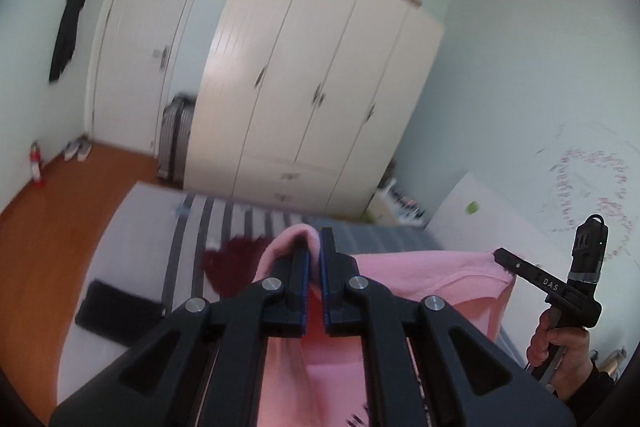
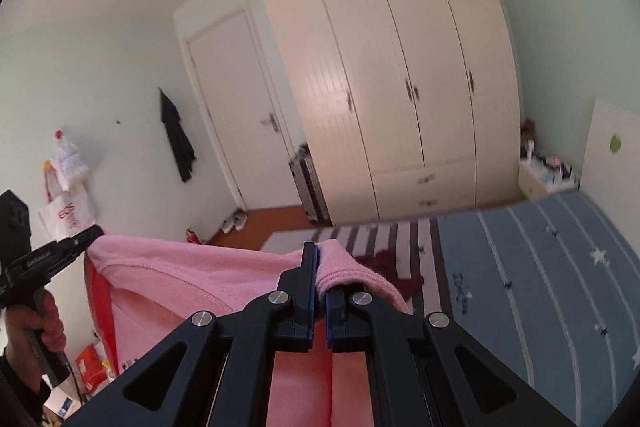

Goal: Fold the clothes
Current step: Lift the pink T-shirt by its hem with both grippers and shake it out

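A pink garment hangs stretched in the air above the bed, held at its two upper corners. My left gripper is shut on one corner, with pink cloth bunched over its fingertips. My right gripper is shut on the other corner of the pink garment. Each gripper shows in the other's view: the right gripper at the far right, held by a hand, and the left gripper at the far left. A dark red garment lies on the bed below.
A striped grey and blue cover lies over the bed. A black folded item rests near the bed's left edge. A cream wardrobe, a white door and a suitcase stand beyond, past orange-brown floor.
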A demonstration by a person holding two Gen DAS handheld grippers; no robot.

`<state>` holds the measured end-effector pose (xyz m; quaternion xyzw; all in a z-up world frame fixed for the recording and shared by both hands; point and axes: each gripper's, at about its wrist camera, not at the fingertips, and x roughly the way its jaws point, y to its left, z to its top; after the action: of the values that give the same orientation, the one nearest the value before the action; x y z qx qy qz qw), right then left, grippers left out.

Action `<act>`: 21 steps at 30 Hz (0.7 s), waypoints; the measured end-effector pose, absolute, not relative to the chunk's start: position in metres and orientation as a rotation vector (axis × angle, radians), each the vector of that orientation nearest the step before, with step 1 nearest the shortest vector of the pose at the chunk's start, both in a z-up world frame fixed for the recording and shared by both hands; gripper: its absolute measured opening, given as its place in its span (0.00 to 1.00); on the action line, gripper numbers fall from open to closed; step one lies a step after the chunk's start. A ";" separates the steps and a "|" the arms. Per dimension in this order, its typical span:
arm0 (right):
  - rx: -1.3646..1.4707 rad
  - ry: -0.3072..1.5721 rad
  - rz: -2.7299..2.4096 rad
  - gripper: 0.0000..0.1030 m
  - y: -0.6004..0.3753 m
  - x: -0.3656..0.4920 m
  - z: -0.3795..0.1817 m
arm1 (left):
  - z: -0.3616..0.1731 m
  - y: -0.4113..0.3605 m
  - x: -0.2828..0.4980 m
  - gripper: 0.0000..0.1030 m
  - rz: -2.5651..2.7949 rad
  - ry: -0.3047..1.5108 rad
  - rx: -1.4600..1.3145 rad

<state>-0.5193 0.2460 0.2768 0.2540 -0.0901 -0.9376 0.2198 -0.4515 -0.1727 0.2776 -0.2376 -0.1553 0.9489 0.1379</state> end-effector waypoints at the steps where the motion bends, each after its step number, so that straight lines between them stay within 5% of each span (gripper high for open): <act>1: 0.733 -0.254 -2.605 0.02 0.243 -0.544 0.262 | 0.267 -0.169 -0.474 0.03 2.756 -0.447 -0.714; 5: 0.791 -0.289 -2.634 0.02 0.236 -0.628 0.239 | 0.263 -0.158 -0.532 0.03 2.785 -0.473 -0.741; 9: 0.658 -0.304 -2.665 0.02 0.237 -0.677 0.298 | 0.290 -0.150 -0.519 0.03 2.809 -0.421 -0.597; 13: 0.379 -0.214 -2.702 0.02 0.239 -0.658 0.378 | 0.316 -0.142 -0.507 0.03 2.824 -0.368 -0.453; 17: 0.286 -0.168 -2.690 0.02 0.250 -0.609 0.389 | 0.343 -0.133 -0.495 0.03 2.833 -0.315 -0.309; 21: 0.406 -0.075 -2.685 0.02 0.256 -0.560 0.319 | 0.235 -0.131 -0.451 0.03 2.828 -0.349 -0.555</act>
<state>-0.5596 0.2562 0.3193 0.1460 -0.0270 -0.9661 0.2112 -0.4506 -0.1314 0.2349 -0.1899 -0.1195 0.9672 0.1192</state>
